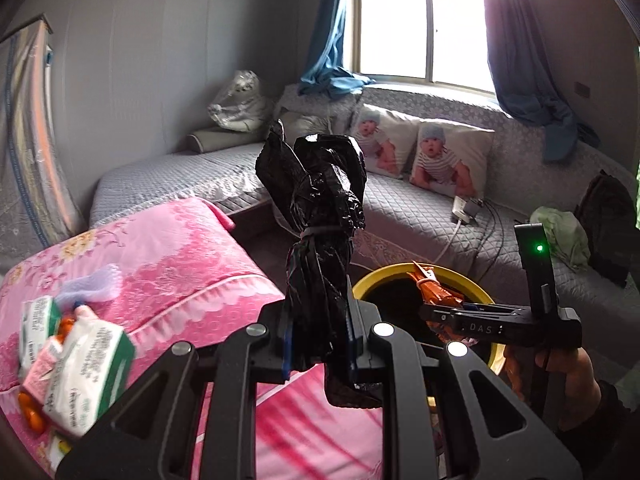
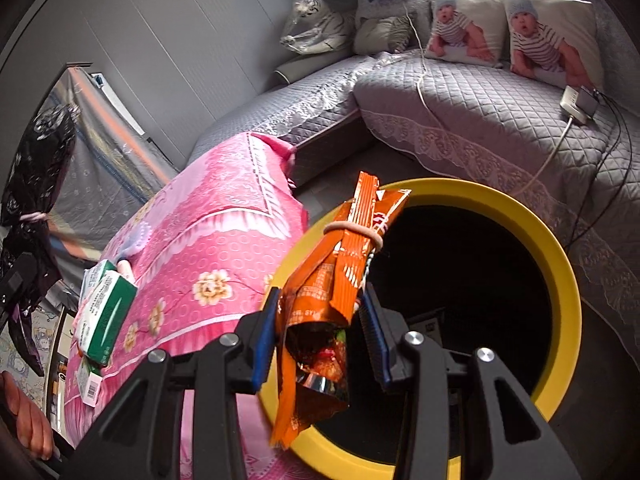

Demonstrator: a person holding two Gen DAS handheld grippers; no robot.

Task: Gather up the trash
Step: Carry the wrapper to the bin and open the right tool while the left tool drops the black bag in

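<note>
My left gripper (image 1: 318, 344) clamps a tied black bag (image 1: 320, 216) upright (waiting its turn), left of the yellow bin (image 2: 560, 264); my right gripper (image 2: 320, 340) pinches the banded orange snack wrapper (image 2: 340, 276) over its near rim, positioned for dropping.

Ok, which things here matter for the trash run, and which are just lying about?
Job:
black bag in left gripper
orange wrapper in right gripper
yellow bin

Lying about:
tissue packs
pink quilt
baby pillows
charger
</note>
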